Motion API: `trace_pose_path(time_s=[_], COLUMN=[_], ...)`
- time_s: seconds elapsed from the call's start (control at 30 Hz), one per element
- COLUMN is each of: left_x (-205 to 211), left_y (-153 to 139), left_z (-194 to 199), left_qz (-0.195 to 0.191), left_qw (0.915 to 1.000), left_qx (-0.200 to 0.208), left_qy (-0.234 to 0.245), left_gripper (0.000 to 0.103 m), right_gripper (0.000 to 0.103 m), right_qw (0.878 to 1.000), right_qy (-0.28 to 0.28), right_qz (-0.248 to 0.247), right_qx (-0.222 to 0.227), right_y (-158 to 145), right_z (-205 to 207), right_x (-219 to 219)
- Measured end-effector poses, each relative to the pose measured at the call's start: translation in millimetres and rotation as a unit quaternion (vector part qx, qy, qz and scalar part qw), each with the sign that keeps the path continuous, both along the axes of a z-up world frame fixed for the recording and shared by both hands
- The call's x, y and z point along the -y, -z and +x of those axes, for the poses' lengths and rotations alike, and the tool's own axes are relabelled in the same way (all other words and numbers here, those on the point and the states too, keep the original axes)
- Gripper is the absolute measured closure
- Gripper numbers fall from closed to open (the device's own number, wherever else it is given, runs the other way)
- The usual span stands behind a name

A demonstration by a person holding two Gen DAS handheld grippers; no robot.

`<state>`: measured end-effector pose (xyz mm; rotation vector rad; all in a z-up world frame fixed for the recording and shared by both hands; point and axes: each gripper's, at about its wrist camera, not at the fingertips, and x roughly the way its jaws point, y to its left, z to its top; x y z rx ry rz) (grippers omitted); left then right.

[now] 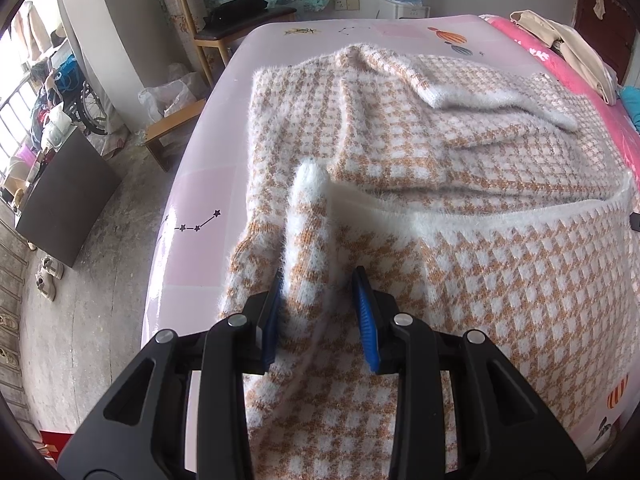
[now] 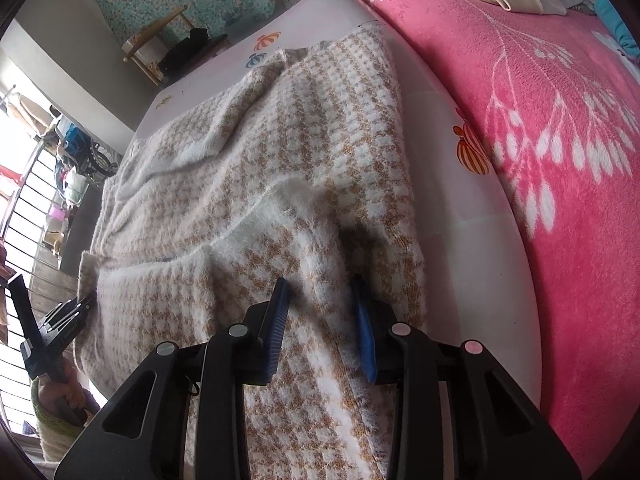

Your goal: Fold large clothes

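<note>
Pinching the near hem of the sweater [image 1: 400, 140] at two corners, the left hand-held gripper [image 1: 318, 304] and the right hand-held gripper [image 2: 320, 308] each clamp a raised ridge of fuzzy knit, probably to lift that edge and fold it over. The sweater lies spread on the bed [image 1: 216, 184], sleeves already laid across its middle. Beyond the sweater stands a wooden chair [image 1: 224, 28]; right of it lies a pink blanket [image 2: 540, 120].

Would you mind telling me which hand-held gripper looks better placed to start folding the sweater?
Probably neither alone: the left hand-held gripper and right hand-held gripper each pinch the sweater near its white hem.
</note>
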<state>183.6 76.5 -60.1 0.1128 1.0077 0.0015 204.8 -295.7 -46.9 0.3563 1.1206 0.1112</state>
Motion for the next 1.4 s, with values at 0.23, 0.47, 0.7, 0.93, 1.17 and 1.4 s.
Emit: trace_pose_path(time_s=[0.23, 0.47, 0.7, 0.93, 1.17, 1.4], left_x=[2, -5, -1, -6, -8, -12], left_y=[0, 0, -1, -10, -33, -60], left_z=[-2, -3, -5, -11, -31, -60], left_qz=[0.004, -0.007, 0.012, 0.003, -0.002, -0.015], left_qw=[1.0, 0.9999, 0.9996, 0.9993, 0.9971, 0.9923], left_qx=[0.002, 0.009, 0.023, 0.038, 0.075, 0.123], left_qy=[0.002, 0.001, 0.007, 0.003, 0.004, 0.005], left_gripper=[0.072, 0.068, 0.075, 0.089, 0.092, 0.093], right_gripper=[0.072, 0.082, 0.094, 0.095, 0.095, 0.095], right_qw=[0.999, 0.996, 0.992, 0.992, 0.989, 0.986], right_qy=[-0.007, -0.021, -0.026, -0.019, -0.021, -0.015], right_qz=[-0.036, -0.089, -0.121, -0.114, -0.11, -0.102], right_qx=[0.003, 0.012, 0.031, 0.058, 0.092, 0.128], right_y=[0, -2, -11, -29, -48, -71], right_z=[2, 2, -6, -22, -40, -65], right_x=[-12, -27, -36, -31, -35, -35])
